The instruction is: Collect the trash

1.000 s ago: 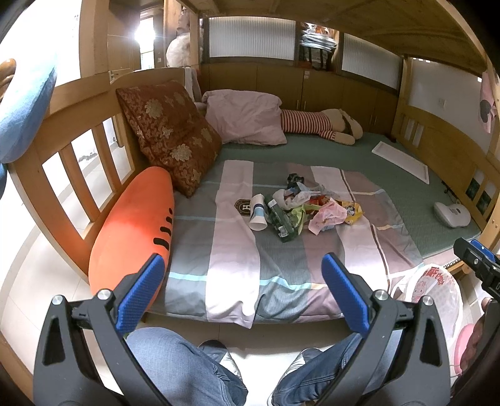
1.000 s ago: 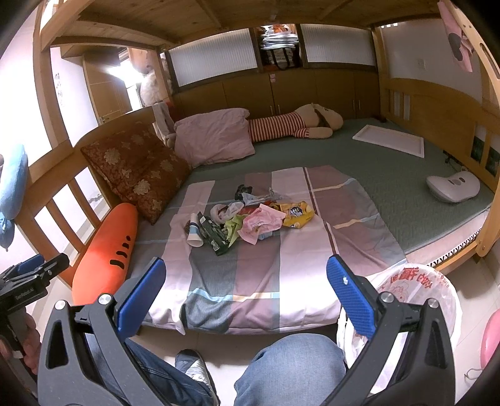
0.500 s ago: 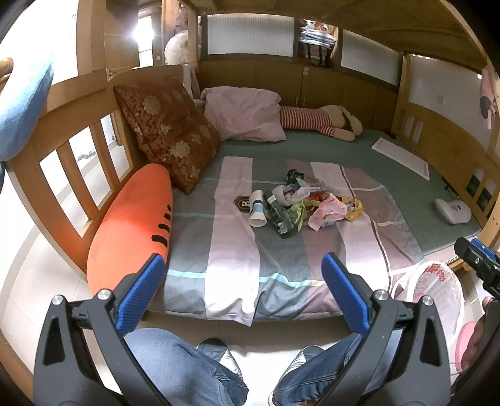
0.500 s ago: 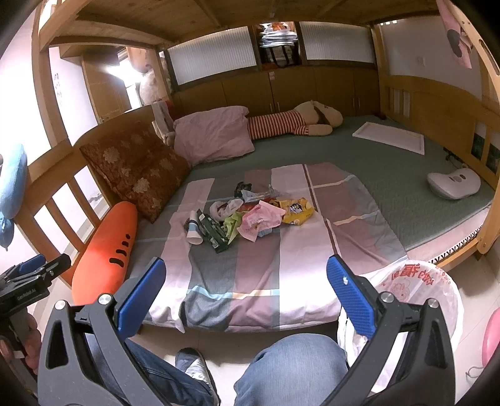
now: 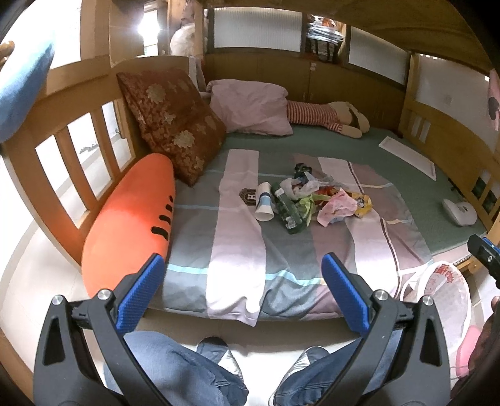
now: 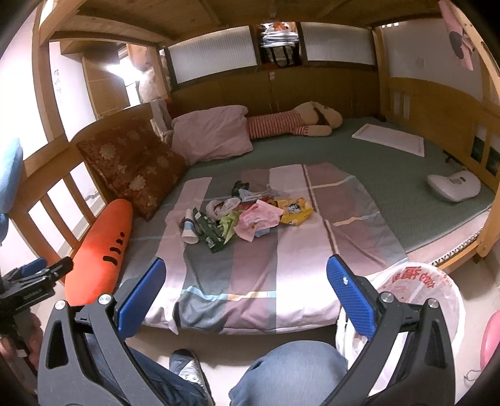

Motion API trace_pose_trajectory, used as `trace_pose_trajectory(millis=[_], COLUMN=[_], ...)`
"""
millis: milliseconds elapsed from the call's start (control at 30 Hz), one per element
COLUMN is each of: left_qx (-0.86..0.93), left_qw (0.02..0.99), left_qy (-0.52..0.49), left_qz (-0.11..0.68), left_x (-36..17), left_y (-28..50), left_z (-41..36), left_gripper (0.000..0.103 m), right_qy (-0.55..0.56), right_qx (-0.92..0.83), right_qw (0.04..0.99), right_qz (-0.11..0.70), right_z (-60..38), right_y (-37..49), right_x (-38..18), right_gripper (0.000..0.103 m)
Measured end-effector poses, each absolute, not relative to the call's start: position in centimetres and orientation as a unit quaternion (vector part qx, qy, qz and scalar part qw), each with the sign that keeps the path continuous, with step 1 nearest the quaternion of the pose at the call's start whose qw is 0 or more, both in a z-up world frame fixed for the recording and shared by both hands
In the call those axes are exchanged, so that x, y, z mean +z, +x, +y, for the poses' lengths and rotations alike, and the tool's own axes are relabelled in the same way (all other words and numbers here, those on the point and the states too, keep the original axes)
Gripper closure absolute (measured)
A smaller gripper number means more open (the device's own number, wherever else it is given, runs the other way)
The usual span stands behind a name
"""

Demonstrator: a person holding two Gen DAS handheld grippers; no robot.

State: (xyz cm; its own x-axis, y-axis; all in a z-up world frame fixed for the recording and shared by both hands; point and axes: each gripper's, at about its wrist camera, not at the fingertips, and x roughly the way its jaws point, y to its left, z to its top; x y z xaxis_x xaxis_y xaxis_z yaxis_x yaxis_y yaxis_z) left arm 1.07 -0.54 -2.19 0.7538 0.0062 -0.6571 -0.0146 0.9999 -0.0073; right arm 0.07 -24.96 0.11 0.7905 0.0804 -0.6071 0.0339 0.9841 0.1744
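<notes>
Each gripper had black plastic arms with triangular cut-outs, silver screws at the joints and blue textured pads (image 5: 140, 293) on its fingers. At the bottom of both frames the person wore blue jeans (image 6: 290, 374) and grey shoes (image 5: 218, 353).

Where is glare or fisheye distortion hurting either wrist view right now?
Left wrist view: blown-out bright light at top left, wooden bed rail bowed by fisheye. Right wrist view: glare patch upper left; heap of crumpled wrappers stays evenly lit and sharp.
</notes>
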Motion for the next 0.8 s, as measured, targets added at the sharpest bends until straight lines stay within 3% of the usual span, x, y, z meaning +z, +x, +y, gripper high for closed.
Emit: trace_pose_trajectory(millis=[200, 400, 500, 633, 800], left_qx=[0.008, -0.043, -0.035, -0.085, -0.099], left_qw=[0.937, 0.949, 0.958, 0.955, 0.930], left_qy=[0.011, -0.045, -0.012, -0.033, -0.031], left_qz=[0.350, 0.308, 0.285, 0.281, 0.351], left_x=[-3.0, -2.3, -2.8, -5.0, -7.9], left_y=[2.2, 2.6, 3.4, 5.0, 10.3], left_z=[-0.7, 0.3, -0.2, -0.4, -2.5], left_gripper=[0.003, 0.003, 0.003, 0.003, 0.003], right_qy=[0.069, 0.009, -0.009, 0.037, 0.026], right_qx=[0.010, -0.014, -0.012, 0.010, 0.000], right_qw=[0.951, 0.986, 0.994, 0.977, 0.981], right_qz=[0.302, 0.165, 0.105, 0.209, 0.191], right_z=[-24.5, -23.3, -23.3, -24.1, -23.6], right_y=[0.8, -0.3, 0.5, 5.5, 9.5], right_x=[0.6, 2.3, -0.5, -4.9, -4.1], right_gripper=[0.002, 0.002, 0.002, 0.002, 0.002])
